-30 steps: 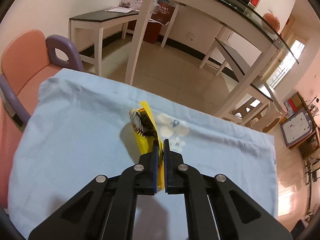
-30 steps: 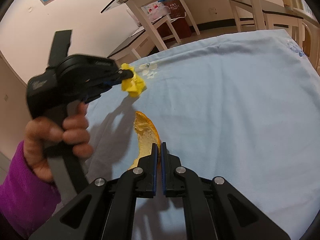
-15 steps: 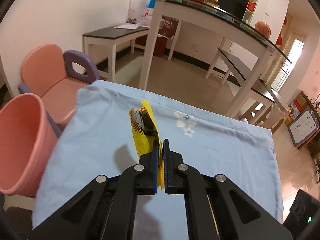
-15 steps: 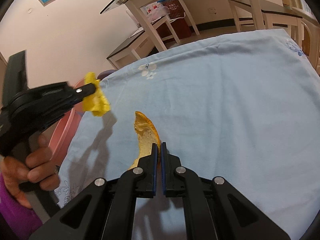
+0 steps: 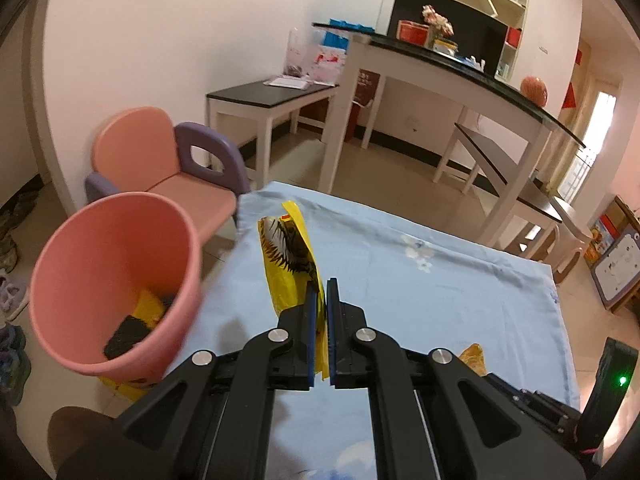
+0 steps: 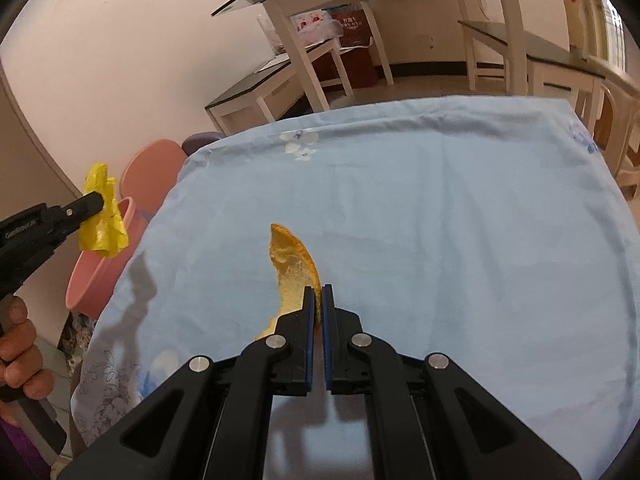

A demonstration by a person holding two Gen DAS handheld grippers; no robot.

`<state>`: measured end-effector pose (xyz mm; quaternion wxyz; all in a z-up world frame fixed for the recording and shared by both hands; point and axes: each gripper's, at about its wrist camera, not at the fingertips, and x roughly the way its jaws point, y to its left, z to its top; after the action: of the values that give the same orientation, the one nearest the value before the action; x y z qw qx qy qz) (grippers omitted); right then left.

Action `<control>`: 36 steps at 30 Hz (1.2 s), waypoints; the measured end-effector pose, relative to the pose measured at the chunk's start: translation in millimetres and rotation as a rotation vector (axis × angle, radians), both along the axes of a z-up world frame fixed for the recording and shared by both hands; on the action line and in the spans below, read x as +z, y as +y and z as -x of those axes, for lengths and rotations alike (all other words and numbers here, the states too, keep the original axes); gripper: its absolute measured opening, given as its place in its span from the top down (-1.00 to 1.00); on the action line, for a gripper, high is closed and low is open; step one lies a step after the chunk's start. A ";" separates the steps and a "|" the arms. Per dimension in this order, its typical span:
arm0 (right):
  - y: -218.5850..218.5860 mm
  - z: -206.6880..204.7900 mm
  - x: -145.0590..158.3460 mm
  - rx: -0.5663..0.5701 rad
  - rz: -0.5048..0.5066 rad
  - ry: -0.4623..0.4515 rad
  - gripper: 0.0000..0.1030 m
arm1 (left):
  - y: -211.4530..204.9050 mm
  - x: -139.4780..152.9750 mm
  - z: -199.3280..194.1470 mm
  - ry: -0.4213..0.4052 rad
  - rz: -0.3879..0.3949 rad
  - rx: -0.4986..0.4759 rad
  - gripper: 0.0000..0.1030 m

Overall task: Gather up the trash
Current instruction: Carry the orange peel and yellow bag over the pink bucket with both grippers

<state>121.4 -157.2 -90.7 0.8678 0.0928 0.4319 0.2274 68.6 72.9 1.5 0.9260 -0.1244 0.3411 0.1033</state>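
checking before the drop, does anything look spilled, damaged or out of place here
Nothing looks spilled. The left claw is shut on a crumpled yellow wrapper beside the pink bin, which already holds trash. The right claw is shut on an orange peel. A yellow scrap lies beneath the bin, apparently on the floor.
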 end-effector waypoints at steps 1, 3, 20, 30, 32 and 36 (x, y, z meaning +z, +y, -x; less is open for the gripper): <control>3.1 0.5 2.5 0.005 0.001 -0.005 0.94 | 4.5 1.0 4.8 -0.004 0.001 0.008 0.93; 12.4 1.9 10.5 0.022 0.001 -0.020 0.94 | 14.1 3.1 14.0 -0.014 0.005 0.027 0.93; 163.1 3.5 83.7 0.296 -0.055 -0.155 0.94 | 102.4 9.9 71.6 -0.063 -0.019 0.208 0.93; 229.1 5.0 89.6 0.369 -0.040 -0.164 0.94 | 142.8 -2.0 82.2 -0.060 -0.010 0.267 0.93; 241.0 4.9 89.4 0.379 -0.034 -0.163 0.94 | 150.5 -4.1 81.6 -0.062 0.001 0.265 0.93; 266.7 -0.4 82.9 0.402 -0.023 -0.149 0.94 | 162.1 -9.8 83.8 -0.069 0.013 0.268 0.93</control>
<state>121.8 109.4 -7.8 0.8335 -0.0024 0.3737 0.4071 -15.1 235.0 -8.3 0.9143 -0.1783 0.2898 0.2195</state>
